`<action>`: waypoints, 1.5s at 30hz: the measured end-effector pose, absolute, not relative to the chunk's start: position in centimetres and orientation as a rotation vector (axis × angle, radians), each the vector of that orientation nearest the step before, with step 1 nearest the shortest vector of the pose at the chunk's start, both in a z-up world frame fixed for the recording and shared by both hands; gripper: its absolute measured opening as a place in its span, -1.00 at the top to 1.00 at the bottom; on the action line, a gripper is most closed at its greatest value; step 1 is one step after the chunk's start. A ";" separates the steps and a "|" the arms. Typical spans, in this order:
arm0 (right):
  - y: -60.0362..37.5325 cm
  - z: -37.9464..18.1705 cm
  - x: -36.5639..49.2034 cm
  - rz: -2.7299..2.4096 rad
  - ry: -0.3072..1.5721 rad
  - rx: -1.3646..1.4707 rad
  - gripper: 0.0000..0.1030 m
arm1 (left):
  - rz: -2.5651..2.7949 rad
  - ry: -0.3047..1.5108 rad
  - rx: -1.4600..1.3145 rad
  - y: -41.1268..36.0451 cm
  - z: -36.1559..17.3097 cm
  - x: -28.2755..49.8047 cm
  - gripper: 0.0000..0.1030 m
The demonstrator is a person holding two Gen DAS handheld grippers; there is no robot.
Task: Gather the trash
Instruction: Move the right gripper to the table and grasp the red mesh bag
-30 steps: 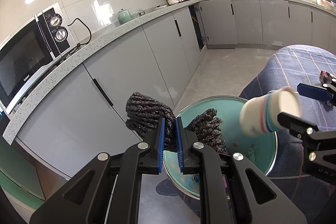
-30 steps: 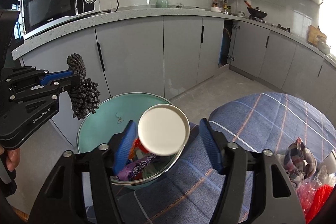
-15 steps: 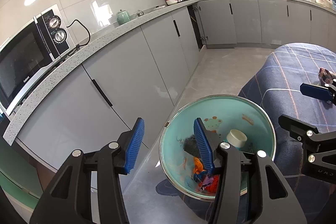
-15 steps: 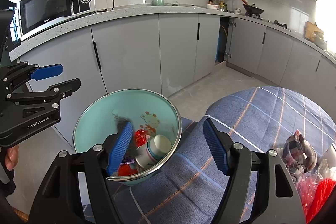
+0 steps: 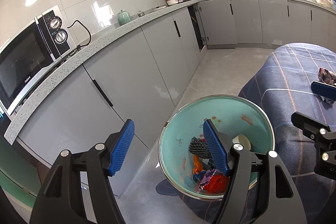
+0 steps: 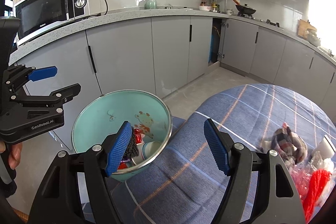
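Observation:
A teal bin [image 5: 231,106] with a metal rim stands on the floor beside the table. Inside it lie a dark knitted cloth [image 5: 197,147], a white paper cup [image 5: 243,141] and red and orange wrappers [image 5: 216,182]. My left gripper [image 5: 168,122] hovers over the bin's near left side, its jaws opening with nothing between them. My right gripper [image 6: 167,122] stands open and empty above the bin's [image 6: 117,106] right rim and the table edge. From the right wrist view the cloth [image 6: 132,148] and cup [image 6: 150,147] show in the bin, and the left gripper [image 6: 67,79] is at the left.
A table under a blue checked cloth [image 6: 241,119] lies to the right, with a crumpled wrapper [image 6: 287,142] and red netting in clear plastic [image 6: 315,182] on it. Grey kitchen cabinets [image 5: 147,77] run behind the bin, a microwave [image 5: 31,51] on the counter. A hand [image 6: 14,152] holds the left gripper.
The left gripper opened and the dark cloth dropped into the bin. The paper cup left the right gripper's jaws and now lies in the bin.

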State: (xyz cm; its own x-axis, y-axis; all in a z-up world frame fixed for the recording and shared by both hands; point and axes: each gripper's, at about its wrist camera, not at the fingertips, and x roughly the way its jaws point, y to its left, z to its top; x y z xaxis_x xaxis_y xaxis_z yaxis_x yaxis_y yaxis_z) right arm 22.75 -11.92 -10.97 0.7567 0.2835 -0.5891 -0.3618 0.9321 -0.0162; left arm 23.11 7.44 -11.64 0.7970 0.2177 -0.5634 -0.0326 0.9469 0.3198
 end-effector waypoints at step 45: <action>-32.8 -13.6 13.4 0.022 0.792 0.091 0.77 | -0.238 0.617 0.428 -14.3 -13.8 18.9 -0.52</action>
State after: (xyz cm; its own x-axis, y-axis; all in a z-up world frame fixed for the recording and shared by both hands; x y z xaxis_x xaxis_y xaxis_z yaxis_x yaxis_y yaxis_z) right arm 13.41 -32.80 -13.62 0.7022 0.0541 -0.7099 0.0144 0.9958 0.0901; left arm 18.86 -14.31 -13.82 0.7924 -0.0888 -0.6034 0.3397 0.8860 0.3156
